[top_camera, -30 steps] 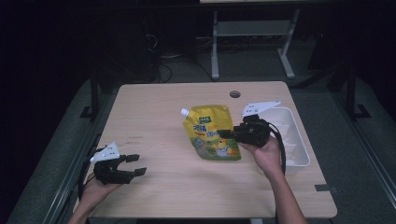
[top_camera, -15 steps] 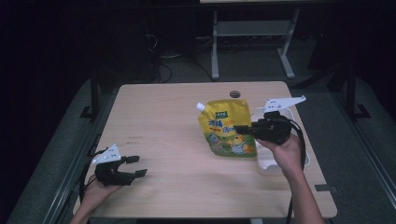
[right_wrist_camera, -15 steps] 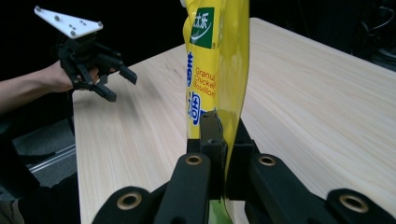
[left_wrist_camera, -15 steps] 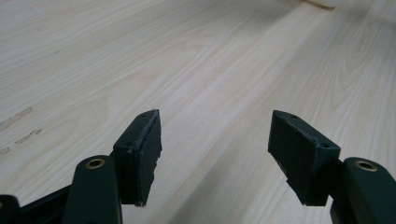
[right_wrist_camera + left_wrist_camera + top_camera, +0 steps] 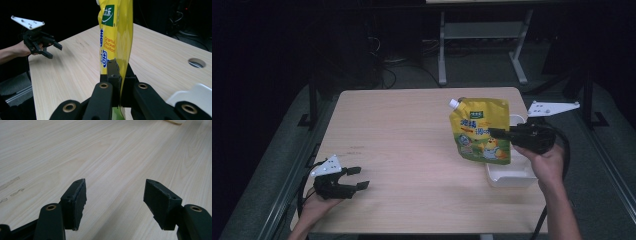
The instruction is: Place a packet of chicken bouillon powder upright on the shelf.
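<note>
A yellow spouted pouch (image 5: 480, 131) hangs upright above the table's right side, partly over a white tray (image 5: 512, 175). My right gripper (image 5: 495, 133) is shut on the pouch's right half. In the right gripper view the pouch (image 5: 115, 35) rises edge-on from between the closed jaws of that gripper (image 5: 119, 72). My left gripper (image 5: 358, 178) stands open near the table's front left corner, held low over the wood. In the left gripper view its fingers (image 5: 76, 202) are spread wide over bare tabletop with nothing between them.
The wooden table (image 5: 402, 145) has a round cable hole (image 5: 196, 62) near its far edge. The left hand and its gripper (image 5: 40, 41) show far off in the right gripper view. Dark floor, cables and a metal stand (image 5: 482, 40) lie beyond the table.
My right gripper has carried the pouch rightward, from the table's middle to above the white tray. The left gripper has stayed in place, open.
</note>
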The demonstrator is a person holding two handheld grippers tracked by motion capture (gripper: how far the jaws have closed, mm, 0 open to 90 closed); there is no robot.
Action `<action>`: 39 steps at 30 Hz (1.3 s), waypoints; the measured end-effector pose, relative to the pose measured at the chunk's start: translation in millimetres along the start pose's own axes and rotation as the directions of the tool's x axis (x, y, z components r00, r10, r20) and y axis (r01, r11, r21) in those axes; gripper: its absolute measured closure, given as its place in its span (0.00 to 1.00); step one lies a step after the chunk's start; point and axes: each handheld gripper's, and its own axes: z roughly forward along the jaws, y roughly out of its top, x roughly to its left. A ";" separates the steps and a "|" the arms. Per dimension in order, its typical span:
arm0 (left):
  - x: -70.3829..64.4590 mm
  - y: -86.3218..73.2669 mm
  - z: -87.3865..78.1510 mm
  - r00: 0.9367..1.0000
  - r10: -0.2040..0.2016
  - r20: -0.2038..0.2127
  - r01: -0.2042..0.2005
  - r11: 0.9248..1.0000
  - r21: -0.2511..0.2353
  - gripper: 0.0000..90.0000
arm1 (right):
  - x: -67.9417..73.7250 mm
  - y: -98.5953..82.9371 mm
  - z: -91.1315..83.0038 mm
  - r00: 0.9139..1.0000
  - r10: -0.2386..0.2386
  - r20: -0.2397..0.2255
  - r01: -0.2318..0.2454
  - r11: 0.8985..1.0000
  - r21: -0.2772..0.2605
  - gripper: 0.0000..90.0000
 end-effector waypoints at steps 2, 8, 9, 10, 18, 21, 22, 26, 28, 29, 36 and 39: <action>-0.3 -0.2 0.5 1.000 0.002 0.000 -0.002 1.000 0.004 0.38 | -2.6 -2.1 -5.3 1.000 0.007 0.006 -0.007 1.000 -0.004 0.98; 0.1 -0.7 2.2 1.000 0.001 0.004 -0.001 1.000 0.006 0.38 | -10.5 -8.1 -20.8 0.999 0.027 0.036 -0.026 0.999 -0.018 0.98; 0.1 -1.1 2.6 1.000 0.002 0.003 -0.002 1.000 0.011 0.38 | -11.6 -9.0 -22.8 0.999 0.029 0.040 -0.028 0.999 -0.019 0.98; 0.1 -1.1 2.6 1.000 0.002 0.003 -0.002 1.000 0.011 0.38 | -11.6 -9.0 -22.8 0.999 0.029 0.040 -0.028 0.999 -0.019 0.98; 1.5 -2.5 1.8 1.000 -0.002 -0.001 0.002 1.000 0.009 0.38 | -20.2 -20.4 -35.7 0.996 0.052 0.072 -0.050 0.998 -0.028 0.98; 2.2 -3.2 1.3 1.000 -0.004 0.000 0.004 1.000 0.008 0.38 | -23.9 -26.1 -41.2 0.994 0.065 0.083 -0.063 0.998 -0.031 0.98; 2.3 -3.3 1.1 1.000 -0.005 0.000 0.005 1.000 0.007 0.39 | -24.4 -26.9 -42.5 0.994 0.067 0.086 -0.064 0.997 -0.032 0.98; 2.8 -3.5 1.1 1.000 -0.010 0.001 0.010 1.000 0.004 0.39 | -26.3 -30.8 -48.8 0.993 0.074 0.095 -0.071 0.997 -0.034 0.98; 2.7 -3.5 1.4 1.000 -0.010 0.001 0.010 1.000 0.004 0.39 | -26.7 -32.6 -51.7 0.992 0.075 0.105 -0.072 0.997 -0.031 0.98; 2.6 -3.5 1.5 1.000 -0.010 0.000 0.010 1.000 0.004 0.39 | -27.1 -33.8 -52.9 0.991 0.073 0.111 -0.070 0.997 -0.030 0.98; 2.6 -3.5 2.3 1.000 -0.009 0.001 0.009 1.000 0.007 0.39 | -32.0 -43.7 -59.0 0.988 0.092 0.122 -0.088 0.995 -0.037 0.98; 2.7 -3.6 2.3 1.000 -0.010 0.001 0.010 1.000 0.007 0.39 | -34.1 -47.6 -58.9 0.987 0.100 0.125 -0.097 0.995 -0.033 0.98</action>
